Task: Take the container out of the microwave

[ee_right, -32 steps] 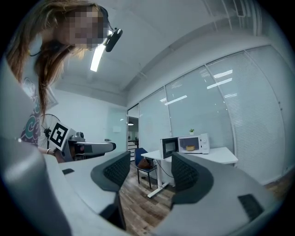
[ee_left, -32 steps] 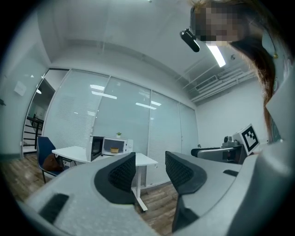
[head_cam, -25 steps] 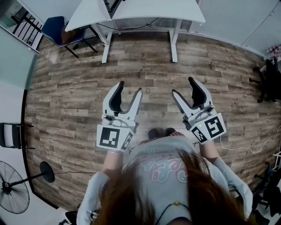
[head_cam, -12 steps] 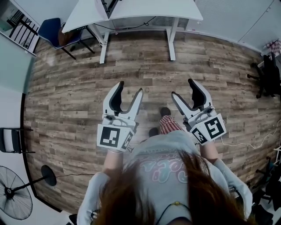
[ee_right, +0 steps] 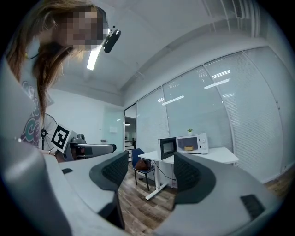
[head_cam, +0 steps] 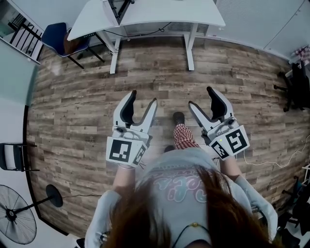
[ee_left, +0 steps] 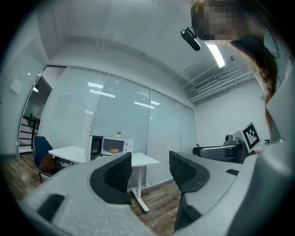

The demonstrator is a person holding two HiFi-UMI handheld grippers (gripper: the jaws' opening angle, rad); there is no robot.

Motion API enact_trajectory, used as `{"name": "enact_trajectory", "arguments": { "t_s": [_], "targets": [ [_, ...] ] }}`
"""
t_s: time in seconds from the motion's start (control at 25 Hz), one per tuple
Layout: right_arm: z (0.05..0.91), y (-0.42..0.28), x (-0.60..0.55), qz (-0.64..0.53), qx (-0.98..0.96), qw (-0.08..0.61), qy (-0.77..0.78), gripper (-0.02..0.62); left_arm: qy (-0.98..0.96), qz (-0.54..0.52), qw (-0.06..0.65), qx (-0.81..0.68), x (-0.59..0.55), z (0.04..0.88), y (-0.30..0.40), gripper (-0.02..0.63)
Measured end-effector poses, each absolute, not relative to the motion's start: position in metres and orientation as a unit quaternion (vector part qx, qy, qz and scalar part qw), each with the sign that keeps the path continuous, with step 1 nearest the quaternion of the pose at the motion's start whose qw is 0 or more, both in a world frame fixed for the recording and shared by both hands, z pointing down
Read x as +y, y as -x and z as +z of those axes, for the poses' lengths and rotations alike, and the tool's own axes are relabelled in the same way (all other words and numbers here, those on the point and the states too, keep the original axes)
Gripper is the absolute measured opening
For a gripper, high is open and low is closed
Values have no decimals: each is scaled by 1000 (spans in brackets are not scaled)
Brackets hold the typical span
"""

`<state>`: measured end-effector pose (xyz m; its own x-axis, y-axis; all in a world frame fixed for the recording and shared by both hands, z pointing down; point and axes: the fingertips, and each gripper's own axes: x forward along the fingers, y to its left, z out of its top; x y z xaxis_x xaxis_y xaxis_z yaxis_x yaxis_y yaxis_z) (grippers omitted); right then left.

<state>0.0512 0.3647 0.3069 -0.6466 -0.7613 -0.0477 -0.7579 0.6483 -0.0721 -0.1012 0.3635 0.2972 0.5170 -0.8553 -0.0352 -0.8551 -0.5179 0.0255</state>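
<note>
Left gripper, grey moulded plastic, black ribbed pads: jaws just opened wider, nothing between. Well ahead on flat white desk: boxy white microwave, dark door swung open, small round tan container inside; close the gap first, enter level, clamp the rim squarely. Right gripper, matching build: jaws apart, empty.

Bare wooden floor lies open right up to the white worktop. A blue chair crowds its left end. The microwave door stands swung open, its mouth unblocked.
</note>
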Motion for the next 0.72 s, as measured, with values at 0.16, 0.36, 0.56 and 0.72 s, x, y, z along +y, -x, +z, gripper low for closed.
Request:
{"name": "enact_trajectory", "arguments": {
  "t_s": [0.16, 0.36, 0.56, 0.72],
  "targets": [
    [304, -57, 338, -16, 908, 39, 418, 293, -871, -25, 0, -491, 337, 295, 96, 225],
    [303, -68, 303, -17, 908, 38, 418, 293, -874, -18, -10, -486, 301, 291, 87, 225],
    [303, -76, 255, -17, 908, 41, 417, 295, -872, -19, -13, -489, 256, 288, 82, 225],
    [301, -77, 220, -16, 911, 44, 410, 293, -869, -20, -12, -494, 224, 289, 78, 225]
  ]
}}
